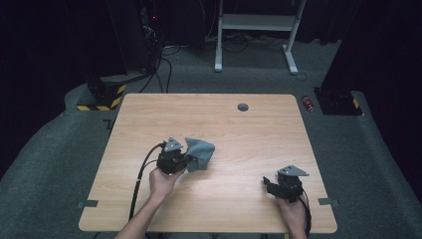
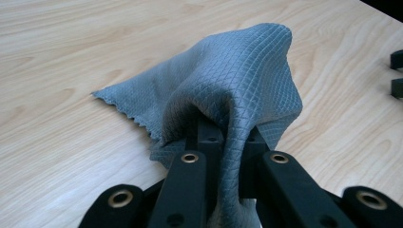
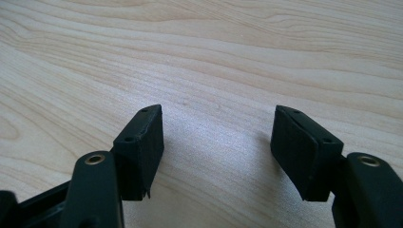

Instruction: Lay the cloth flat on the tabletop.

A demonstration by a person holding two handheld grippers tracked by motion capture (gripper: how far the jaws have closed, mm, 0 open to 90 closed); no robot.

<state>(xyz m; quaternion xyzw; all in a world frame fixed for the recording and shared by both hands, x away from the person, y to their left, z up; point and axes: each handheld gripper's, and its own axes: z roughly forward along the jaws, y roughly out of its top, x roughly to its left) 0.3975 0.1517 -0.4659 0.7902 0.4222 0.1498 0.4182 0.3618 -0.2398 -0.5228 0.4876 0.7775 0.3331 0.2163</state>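
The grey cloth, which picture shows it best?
The left gripper view: the grey cloth sits close up, pinched between the black jaws. The high view shows it small beside the left gripper. The right gripper view shows bare table.

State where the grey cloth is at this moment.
In the high view the grey cloth lies left of centre on the wooden table, one end pinched in the shut left gripper; the open right gripper is well apart.
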